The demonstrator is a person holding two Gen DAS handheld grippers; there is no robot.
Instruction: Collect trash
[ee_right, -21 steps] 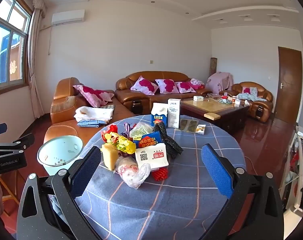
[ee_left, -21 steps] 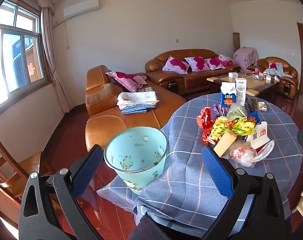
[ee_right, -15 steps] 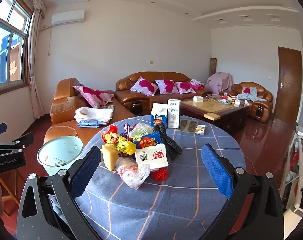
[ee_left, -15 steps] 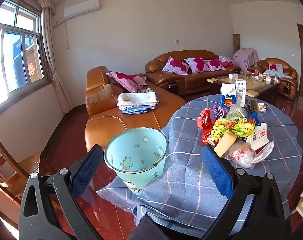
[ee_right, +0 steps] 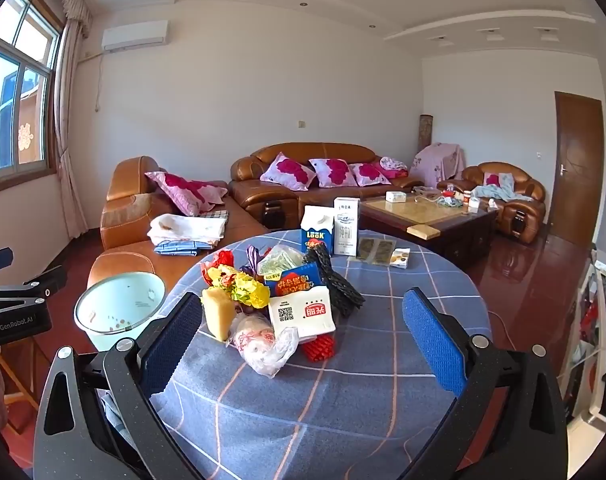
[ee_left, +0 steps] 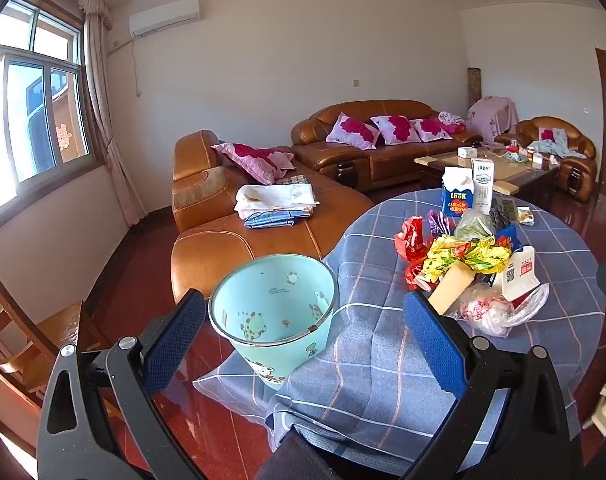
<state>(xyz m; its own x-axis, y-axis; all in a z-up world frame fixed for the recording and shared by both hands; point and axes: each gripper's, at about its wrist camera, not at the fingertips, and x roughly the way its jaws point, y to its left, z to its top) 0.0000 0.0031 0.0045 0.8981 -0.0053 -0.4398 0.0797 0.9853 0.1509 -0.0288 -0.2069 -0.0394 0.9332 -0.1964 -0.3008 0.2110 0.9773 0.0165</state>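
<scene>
1. The right claw (ee_right: pixel 303 344) gapes wide and empty, hovering short of the trash pile (ee_right: pixel 279 296).
2. The left claw (ee_left: pixel 303 344) is equally spread, holding nothing, with the pale blue bin (ee_left: pixel 273 312) framed between its fingers.
3. The pile sits mid-worktop (ee_right: pixel 383 400); the bin stands at the worktop's left edge.
4. Judged step: the first approach. Next, the right claw likely closes on the nearest bag (ee_right: pixel 263 344).

At lower centre of the left view a pale mint bin (ee_left: pixel 277 316) carries small cartoon animal prints. The counter (ee_right: pixel 343 408) wears a grey-blue cloth checked with thin white and peach lines. Mid-frame, the litter pile (ee_right: pixel 279 296) mixes red, yellow, blue and white wrappers. The tongs' pads (ee_right: pixel 433 340) are blue on black arms.
</scene>
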